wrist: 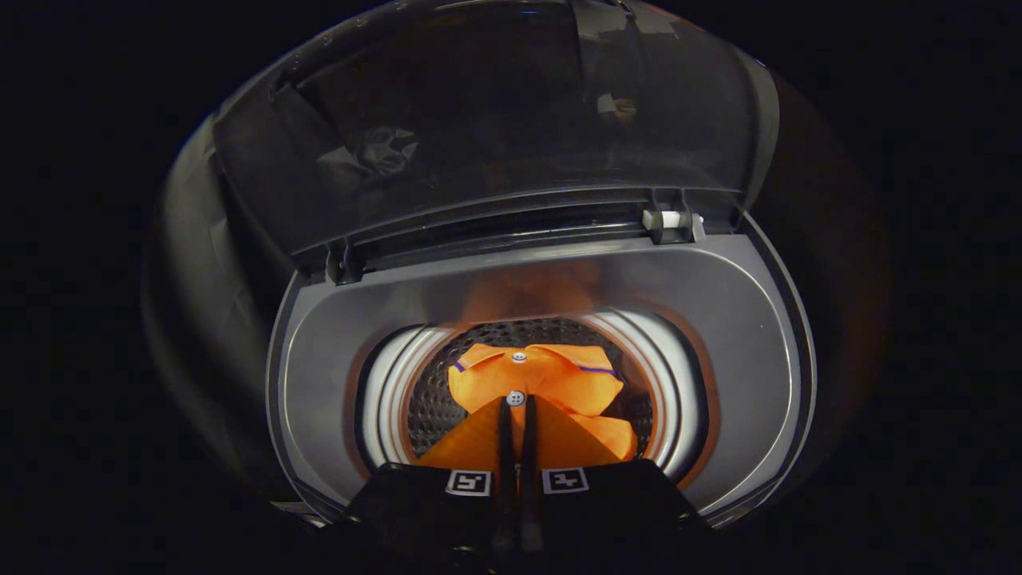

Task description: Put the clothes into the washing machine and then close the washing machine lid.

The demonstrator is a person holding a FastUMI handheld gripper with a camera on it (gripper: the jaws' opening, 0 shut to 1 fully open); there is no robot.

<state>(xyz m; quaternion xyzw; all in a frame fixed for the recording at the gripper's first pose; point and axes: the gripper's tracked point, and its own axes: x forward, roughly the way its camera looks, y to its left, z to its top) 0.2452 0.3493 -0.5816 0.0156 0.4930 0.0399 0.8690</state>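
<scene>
One soft, light orange shirt (551, 383) hangs into the drum (431, 407) at twelve o'clock, claw (517, 411) pinched on its fabric near the collar.

The one camera rides on the hand-held gripper (517, 409) and looks forward along its two fingers, which rise close together from the near side of the view. It sits just above the dark grey top-loading washing machine (319, 383) and is tilted downward, close enough that the round steel drum (431, 399) lies directly beyond the fingertips with the orange buttoned garment (559, 383) inside. Farther off, the camera faces the raised, tinted transparent lid (495, 120), hinged along the far rim. The fisheye lens bends the machine's left and right sides inward.
</scene>
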